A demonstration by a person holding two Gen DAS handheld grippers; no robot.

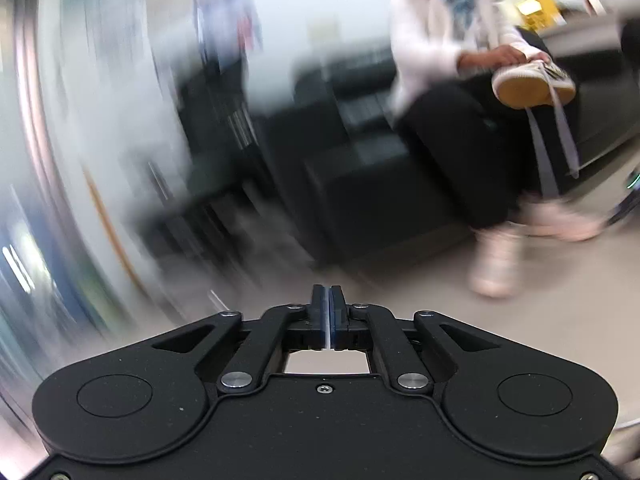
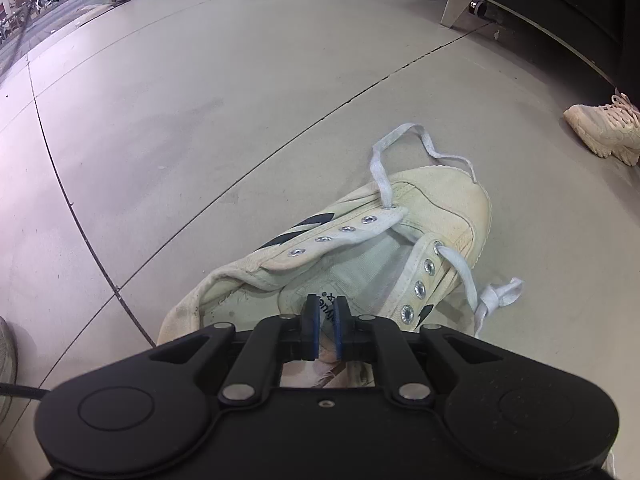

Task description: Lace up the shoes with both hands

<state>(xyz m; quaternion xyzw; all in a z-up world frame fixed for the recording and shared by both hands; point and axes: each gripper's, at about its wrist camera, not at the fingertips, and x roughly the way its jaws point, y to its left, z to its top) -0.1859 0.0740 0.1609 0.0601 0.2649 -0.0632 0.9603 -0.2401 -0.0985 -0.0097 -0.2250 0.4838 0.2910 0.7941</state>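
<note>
Cream canvas shoe on the floor, laced only at the lowest eyelets

The shoe (image 2: 420, 208) is a cream canvas sneaker with dark stripes on its side and a rubber toe cap; it lies on the floor, a little tilted, its toe pointing away and to the right. Its tongue (image 2: 344, 276) is open and shows a small printed label. Each flap has a row of metal eyelets, and all are empty except the one nearest the toe. The white flat lace (image 2: 380, 168) passes through these two eyelets: one end curls on the floor beyond the toe, the other falls to the right of the shoe and ends in a loose knot.
</note>
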